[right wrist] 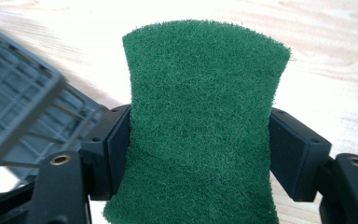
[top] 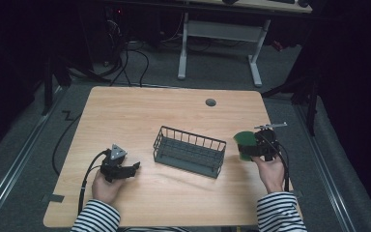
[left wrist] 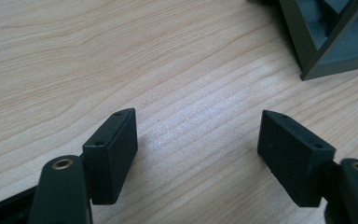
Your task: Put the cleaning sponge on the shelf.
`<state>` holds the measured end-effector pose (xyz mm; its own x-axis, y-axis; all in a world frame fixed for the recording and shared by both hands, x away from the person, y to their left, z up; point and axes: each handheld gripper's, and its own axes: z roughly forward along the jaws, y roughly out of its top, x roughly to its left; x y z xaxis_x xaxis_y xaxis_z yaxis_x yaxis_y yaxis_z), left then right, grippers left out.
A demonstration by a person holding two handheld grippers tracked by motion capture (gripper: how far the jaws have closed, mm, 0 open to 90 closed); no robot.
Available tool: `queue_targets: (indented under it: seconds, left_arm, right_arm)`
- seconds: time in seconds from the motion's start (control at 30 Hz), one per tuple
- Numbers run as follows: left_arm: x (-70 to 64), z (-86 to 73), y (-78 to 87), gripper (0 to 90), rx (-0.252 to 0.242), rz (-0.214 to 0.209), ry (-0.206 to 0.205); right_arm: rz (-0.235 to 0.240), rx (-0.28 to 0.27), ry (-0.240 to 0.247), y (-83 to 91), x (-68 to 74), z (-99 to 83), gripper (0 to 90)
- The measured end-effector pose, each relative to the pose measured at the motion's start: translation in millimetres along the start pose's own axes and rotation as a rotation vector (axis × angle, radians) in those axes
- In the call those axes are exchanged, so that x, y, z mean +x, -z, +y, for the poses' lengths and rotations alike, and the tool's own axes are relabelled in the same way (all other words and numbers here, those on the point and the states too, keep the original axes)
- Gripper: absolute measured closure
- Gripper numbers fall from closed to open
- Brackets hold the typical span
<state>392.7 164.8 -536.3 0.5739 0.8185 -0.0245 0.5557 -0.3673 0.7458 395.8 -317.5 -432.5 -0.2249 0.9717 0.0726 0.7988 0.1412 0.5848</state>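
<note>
My right gripper (top: 251,146) is shut on a green scouring pad (top: 245,144), held above the table just right of the grey wire basket (top: 189,151). In the right gripper view the green scouring pad (right wrist: 200,121) is squeezed between the two black jaws, with the basket (right wrist: 23,107) at the left. My left gripper (top: 134,167) rests low over the table, left of the basket, and stands open. The left gripper view has bare wood between its fingers (left wrist: 112,154), and a corner of the basket (left wrist: 328,37) at the top right.
The wooden table (top: 174,111) has a small grey round cap (top: 210,102) near its far edge. Beyond the table stands a white desk frame (top: 220,43) with cables on the floor. Bare wood lies in front of and behind the basket.
</note>
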Motion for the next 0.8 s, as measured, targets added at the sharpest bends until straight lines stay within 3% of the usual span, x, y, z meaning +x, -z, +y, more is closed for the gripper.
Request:
queue_targets:
  seconds: [0.3, 0.57, 0.8]
  left_arm:
    - [0.3, 0.0, 0.0, 29.4, -0.001, -0.001, 0.002]
    - [0.1, 0.1, -0.1, 29.4, 0.000, -0.001, 0.002]
    - [0.1, 0.2, -0.2, 29.4, 0.000, -0.001, 0.002]
  right_arm:
    - [-0.013, -0.042, 0.070, 22.6, 15.7, 11.8, 29.3]
    - [0.008, -0.086, 0.128, 39.5, 30.7, 22.9, 29.3]
    - [0.036, -0.107, 0.186, 44.1, 50.5, 29.9, 29.2]
